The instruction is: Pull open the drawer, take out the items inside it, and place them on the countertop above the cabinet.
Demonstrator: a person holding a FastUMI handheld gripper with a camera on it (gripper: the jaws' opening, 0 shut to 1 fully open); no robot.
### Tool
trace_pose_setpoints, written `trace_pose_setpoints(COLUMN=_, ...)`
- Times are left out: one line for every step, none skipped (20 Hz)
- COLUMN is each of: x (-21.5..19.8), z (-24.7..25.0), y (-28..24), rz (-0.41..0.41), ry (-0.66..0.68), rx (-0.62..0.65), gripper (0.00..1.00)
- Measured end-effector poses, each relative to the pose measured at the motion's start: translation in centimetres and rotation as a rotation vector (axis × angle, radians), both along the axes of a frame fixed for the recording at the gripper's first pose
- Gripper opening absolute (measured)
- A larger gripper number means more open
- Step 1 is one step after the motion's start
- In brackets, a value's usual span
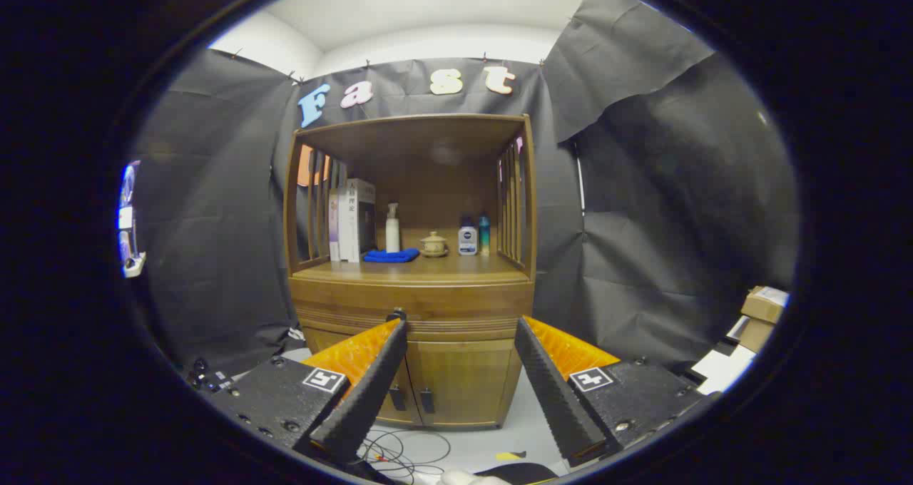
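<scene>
- Drawer [411,312]: the wide band across the cabinet front, directly under the countertop and above the two lower doors. It sits flush with the cabinet, so I judge it closed; whatever is inside is hidden from me.
- Drawer knob [396,315]: a small dark knob on the drawer front, showing just above the tip of my left finger. I cannot tell whether the finger touches it or merely lines up with it.
- My gripper [461,327]: the fingers stand spread apart with nothing between them, framing the drawer's middle stretch and the doors below. It grips nothing.
- Countertop [456,269]: the flat wooden ledge above the drawer, where the items must end up. Its front strip is bare; further back stand books [352,220], a pump bottle [392,228], a blue cloth [390,256], a small lidded cup [433,244] and two small bottles [474,236].
- Lower doors [456,381]: two, with dark handles near their meeting edge, both shut.
- Surroundings: cables [410,451] lie on the floor before the cabinet; cardboard boxes [763,304] sit well off to the right.
- Progress, as I judge it: nothing is accomplished yet. Pulling the drawer, lifting out its contents and placing them on the countertop all remain.
</scene>
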State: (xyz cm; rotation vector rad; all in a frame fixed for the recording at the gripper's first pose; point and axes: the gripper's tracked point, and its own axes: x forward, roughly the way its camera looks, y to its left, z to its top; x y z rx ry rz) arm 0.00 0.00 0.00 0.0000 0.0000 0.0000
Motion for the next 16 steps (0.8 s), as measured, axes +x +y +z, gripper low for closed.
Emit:
trace_pose_setpoints(x=0.2, z=-0.4, y=0.0, rz=0.003, ry=-0.003, rx=-0.006, gripper=0.99)
trace_pose_setpoints(x=0.3, z=-0.4, y=-0.1, rz=0.006, ry=-0.004, rx=-0.003, gripper=0.99)
trace_pose_setpoints(x=0.4, z=-0.6, y=-0.2, rz=0.005, ry=-0.006, rx=-0.001, gripper=0.99)
trace_pose_setpoints(x=0.5, z=-0.6, y=-0.3, rz=0.003, ry=-0.008, rx=-0.002, gripper=0.99)
trace_pose_setpoints(x=0.6, z=-0.6, y=-0.3, rz=0.001, ry=-0.008, rx=-0.004, gripper=0.99)
trace_pose_setpoints(x=0.6, z=-0.7, y=-0.3, rz=-0.002, ry=-0.007, rx=-0.004, gripper=0.99)
trace_pose_setpoints(x=0.7, z=-0.8, y=-0.3, rz=-0.002, ry=-0.005, rx=-0.004, gripper=0.99)
trace_pose_setpoints(x=0.8, z=-1.0, y=-0.4, rz=-0.002, ry=0.0, rx=-0.002, gripper=0.99)
trace_pose_setpoints(x=0.9, z=-1.1, y=-0.4, rz=-0.001, ry=-0.001, rx=-0.004, gripper=0.99)
trace_pose_setpoints(x=0.9, z=-1.1, y=-0.4, rz=-0.004, ry=0.002, rx=-0.006, gripper=0.99)
trace_pose_setpoints(x=1.1, z=-1.1, y=-0.4, rz=-0.004, ry=-0.001, rx=-0.005, gripper=0.99)
trace_pose_setpoints(x=1.3, z=-0.9, y=-0.2, rz=-0.001, ry=-0.001, rx=-0.003, gripper=0.99)
trace_pose_setpoints(x=1.4, z=-0.7, y=-0.1, rz=0.003, ry=-0.007, rx=0.001, gripper=0.99)
trace_pose_setpoints(x=1.7, z=-0.4, y=0.1, rz=0.006, ry=-0.008, rx=0.001, gripper=0.99)
trace_pose_setpoints(x=2.1, z=-0.2, y=0.2, rz=0.008, ry=-0.013, rx=0.0, gripper=0.99)
trace_pose_setpoints(x=2.5, z=0.2, y=0.5, rz=0.008, ry=-0.02, rx=-0.004, gripper=0.99)
